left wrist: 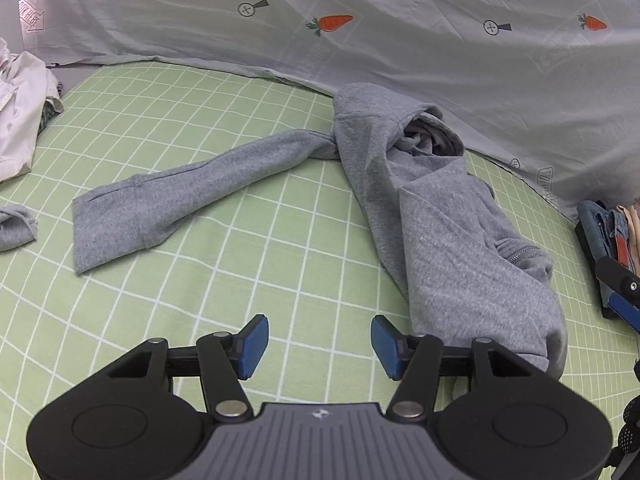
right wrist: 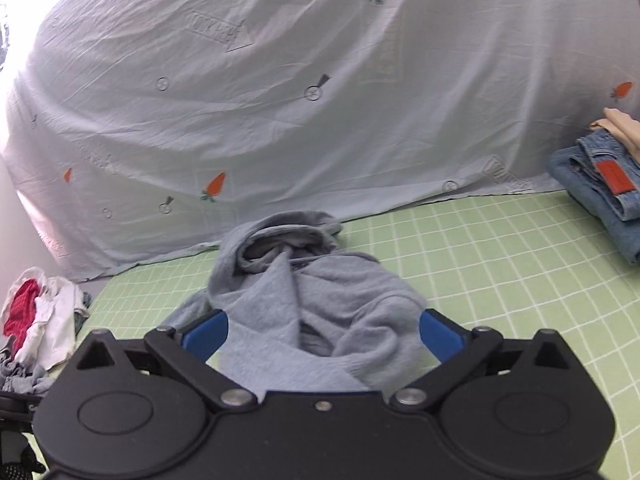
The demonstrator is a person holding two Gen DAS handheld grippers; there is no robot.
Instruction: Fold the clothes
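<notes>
From here I see my left gripper hovering over the green checked bed sheet, its blue pads apart with only bare sheet between them. The grey knitted hoodie lies crumpled to the right of it, its near hem just beside the right-hand pad. One sleeve stretches out flat to the left across the sheet, cuff end nearest me, and the hood is bunched at the far end against the pale blue hanging cloth printed with orange carrots.

My right gripper has its jaws spread wide. The bunched grey fabric of the hoodie sits between the blue pads; the picture is blurred there, but the pads do not seem to press on it.

At the far right of the sheet rests a folded pair of blue denim jeans with a red label. At the far left lies a heap of white and red garments, and in the left view a small grey piece of cloth lies near the left edge.
</notes>
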